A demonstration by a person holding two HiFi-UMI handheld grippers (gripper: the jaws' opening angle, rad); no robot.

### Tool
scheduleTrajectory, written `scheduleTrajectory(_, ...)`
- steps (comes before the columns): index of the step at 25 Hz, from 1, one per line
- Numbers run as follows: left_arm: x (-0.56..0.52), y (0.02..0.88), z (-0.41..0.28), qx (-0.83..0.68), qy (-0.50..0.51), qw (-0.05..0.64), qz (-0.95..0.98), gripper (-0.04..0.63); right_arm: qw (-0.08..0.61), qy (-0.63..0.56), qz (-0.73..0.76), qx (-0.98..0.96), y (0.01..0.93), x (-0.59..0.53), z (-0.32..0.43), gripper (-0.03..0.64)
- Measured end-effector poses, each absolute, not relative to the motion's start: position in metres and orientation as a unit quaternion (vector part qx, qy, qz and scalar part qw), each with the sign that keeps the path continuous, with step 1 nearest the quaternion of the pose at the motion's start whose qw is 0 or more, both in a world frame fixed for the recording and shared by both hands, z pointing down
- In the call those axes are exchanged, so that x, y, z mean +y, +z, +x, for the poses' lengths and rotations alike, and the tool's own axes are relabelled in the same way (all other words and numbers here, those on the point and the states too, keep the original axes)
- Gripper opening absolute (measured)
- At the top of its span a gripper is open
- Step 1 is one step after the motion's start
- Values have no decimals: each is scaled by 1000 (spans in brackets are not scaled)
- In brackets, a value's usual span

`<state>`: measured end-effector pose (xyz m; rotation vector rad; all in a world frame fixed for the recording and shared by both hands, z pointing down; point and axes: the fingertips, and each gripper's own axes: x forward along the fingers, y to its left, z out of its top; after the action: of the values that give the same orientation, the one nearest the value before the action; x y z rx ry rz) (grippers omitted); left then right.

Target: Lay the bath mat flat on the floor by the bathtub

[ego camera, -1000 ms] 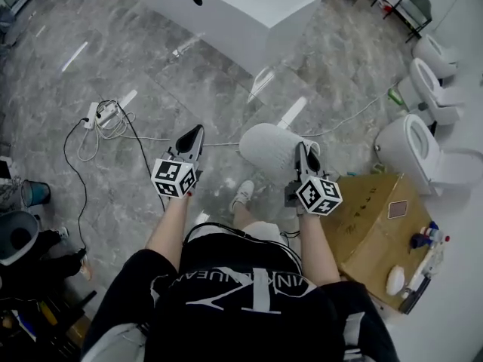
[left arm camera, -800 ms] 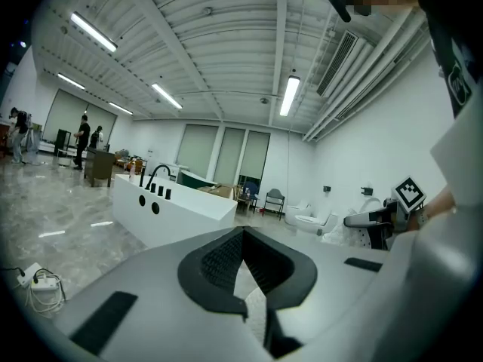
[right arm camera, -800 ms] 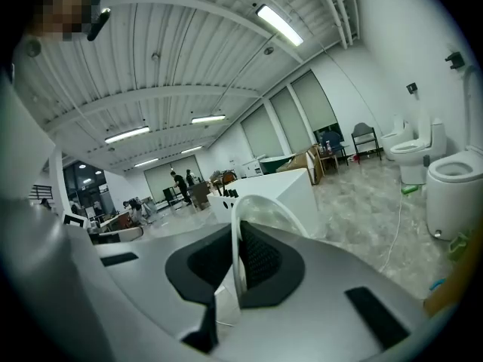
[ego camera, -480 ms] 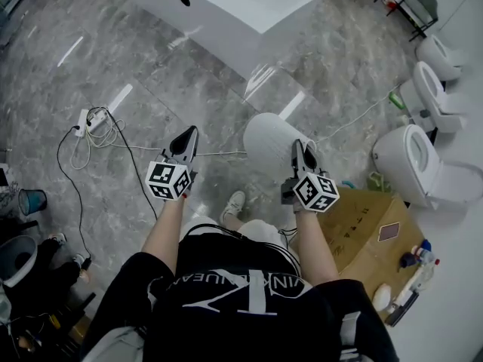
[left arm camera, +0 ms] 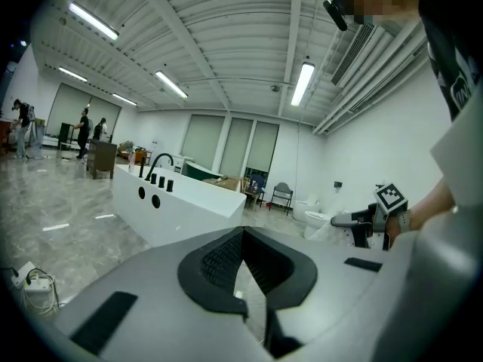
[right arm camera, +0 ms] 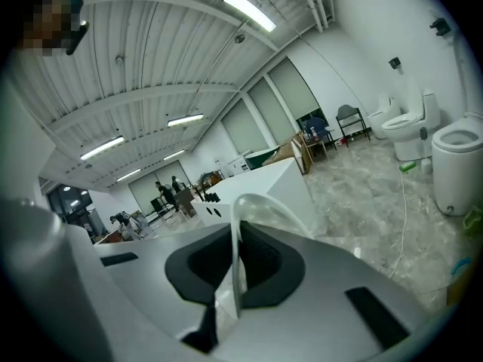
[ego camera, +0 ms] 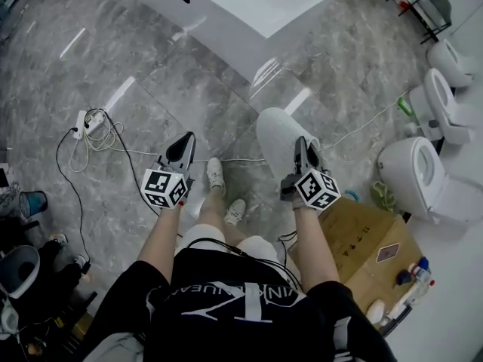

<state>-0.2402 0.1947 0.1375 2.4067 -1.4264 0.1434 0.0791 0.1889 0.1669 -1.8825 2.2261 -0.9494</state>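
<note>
The pale grey bath mat (ego camera: pixel 276 137) hangs loosely curled over the floor, held by its edge in my right gripper (ego camera: pixel 302 146), which is shut on it. In the right gripper view the mat's thin edge (right arm camera: pixel 240 236) stands pinched between the dark pads. My left gripper (ego camera: pixel 186 142) is off to the left at about the same height, shut and holding nothing; in its own view the left gripper (left arm camera: pixel 243 234) has its pads meeting at the tips. The white bathtub (ego camera: pixel 249 10) with black taps lies ahead across the grey marble floor, and it also shows as the bathtub (left arm camera: pixel 177 206).
A power strip with coiled cables (ego camera: pixel 87 121) lies on the floor at left, and a thin cable runs across toward the right. A cardboard box (ego camera: pixel 364 241) and toilets (ego camera: pixel 424 173) stand on the right. The person's feet (ego camera: pixel 217 176) are below the grippers.
The person has stepped forward toward the bathtub, one foot now out in front. Both grippers moved along with the person, and the mat stays held in the right one.
</note>
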Motion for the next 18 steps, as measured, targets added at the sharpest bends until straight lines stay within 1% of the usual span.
scheduleTrajectory(6,138,169,-240,-490,64,192,848,14,19,-329,-607,723,194,134,52,28)
scheduleTrajectory(12,87,197,-258,-491,79,215,840,14,4,-364,-558,746,226,89,-20,28)
scheduleTrajectory(15,64,210,-276,-497,88,220,834,14,15,-389,-529,754,240,66,-68,28)
scheduleTrajectory(18,41,215,-293,-507,89,219,829,14,52,-421,-508,750,246,41,-104,28)
